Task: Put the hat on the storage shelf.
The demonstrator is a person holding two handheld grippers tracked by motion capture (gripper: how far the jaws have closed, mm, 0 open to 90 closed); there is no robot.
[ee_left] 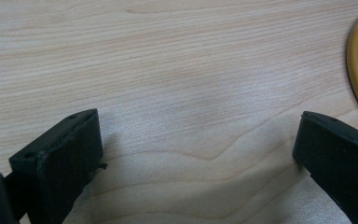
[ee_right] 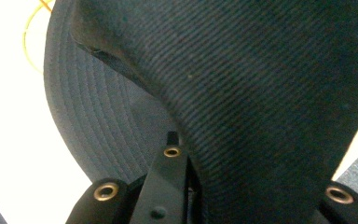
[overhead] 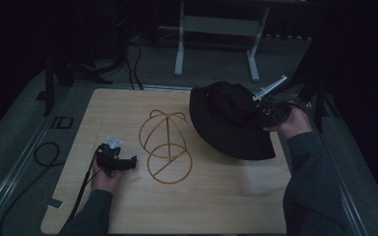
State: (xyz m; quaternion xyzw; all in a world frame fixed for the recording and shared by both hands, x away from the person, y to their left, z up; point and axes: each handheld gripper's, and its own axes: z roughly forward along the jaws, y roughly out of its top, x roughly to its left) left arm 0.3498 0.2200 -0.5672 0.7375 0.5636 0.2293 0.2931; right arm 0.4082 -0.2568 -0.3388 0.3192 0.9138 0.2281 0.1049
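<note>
Wooden table (overhead: 216, 196) is touched nearest by the left gripper (overhead: 120, 162), jaws spread, nothing held, just beside the wire stand (overhead: 166, 146); farther right, the hat (overhead: 226, 120) is pinched by the right gripper (overhead: 270, 112), lifted, judged not yet placed on the stand

Dim room, grey floor (overhead: 216, 59), white table legs (overhead: 179, 44)

"ID" on the table edge (overhead: 62, 122)

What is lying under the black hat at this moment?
Under the black bucket hat, which the right gripper holds by its crown, lies the wooden tabletop. Its wide brim covers the board beneath, so anything there is hidden. The yellow wire stand sits beside it.
</note>
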